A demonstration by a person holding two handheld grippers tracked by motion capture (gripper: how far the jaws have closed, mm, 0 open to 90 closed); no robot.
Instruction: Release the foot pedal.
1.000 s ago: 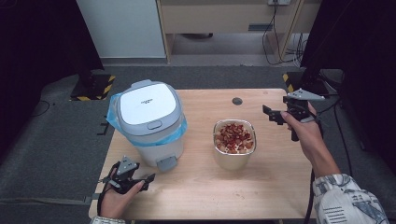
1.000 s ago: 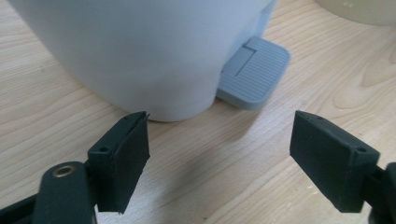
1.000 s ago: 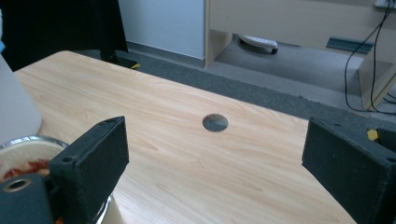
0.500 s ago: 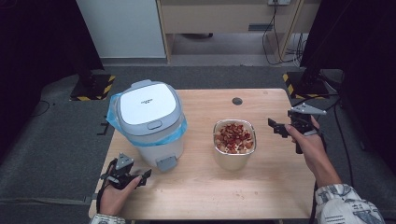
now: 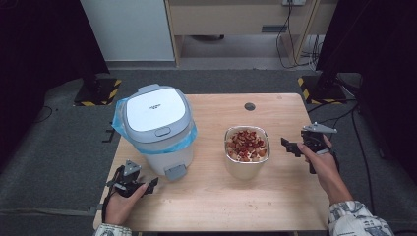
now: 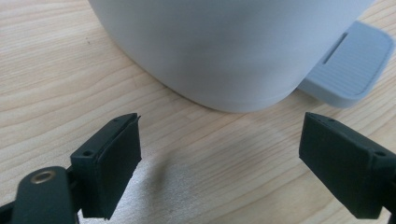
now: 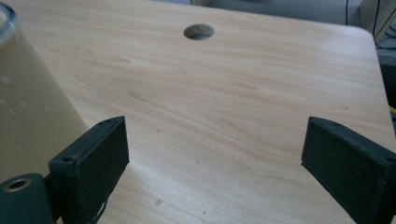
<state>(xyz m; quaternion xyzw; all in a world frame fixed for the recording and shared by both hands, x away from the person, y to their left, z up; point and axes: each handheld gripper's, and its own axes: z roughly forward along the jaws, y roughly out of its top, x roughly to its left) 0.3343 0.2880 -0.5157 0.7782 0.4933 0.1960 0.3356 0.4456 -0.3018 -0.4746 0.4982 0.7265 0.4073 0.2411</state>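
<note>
One bin [image 5: 156, 129], one bowl [image 5: 247, 151] and two grippers are on or over the tabletop [image 5: 211, 196]. The bin is white with a grey-rimmed lid and a blue liner showing under the lid; it stands on the left half of the tabletop, with one grey pedal [image 5: 174, 172] at its near foot. The bowl, a metal one filled with red and pale pieces, stands right of the bin, apart from it. One round hole [image 5: 250, 106] sits in the tabletop far behind the bowl.

The left gripper [image 5: 132, 181] is at the near left, just near of the bin's base. Its jaws are spread wide and have just been opening; between them is bare wood, with the bin wall [image 6: 219, 51] and pedal [image 6: 350, 65] close ahead, untouched.

The right gripper [image 5: 297, 146] is just right of the bowl, jaws spread wide and holding nothing; the bowl's side [image 7: 32, 112] lies beside its left jaw, and whether they touch I cannot tell.
</note>
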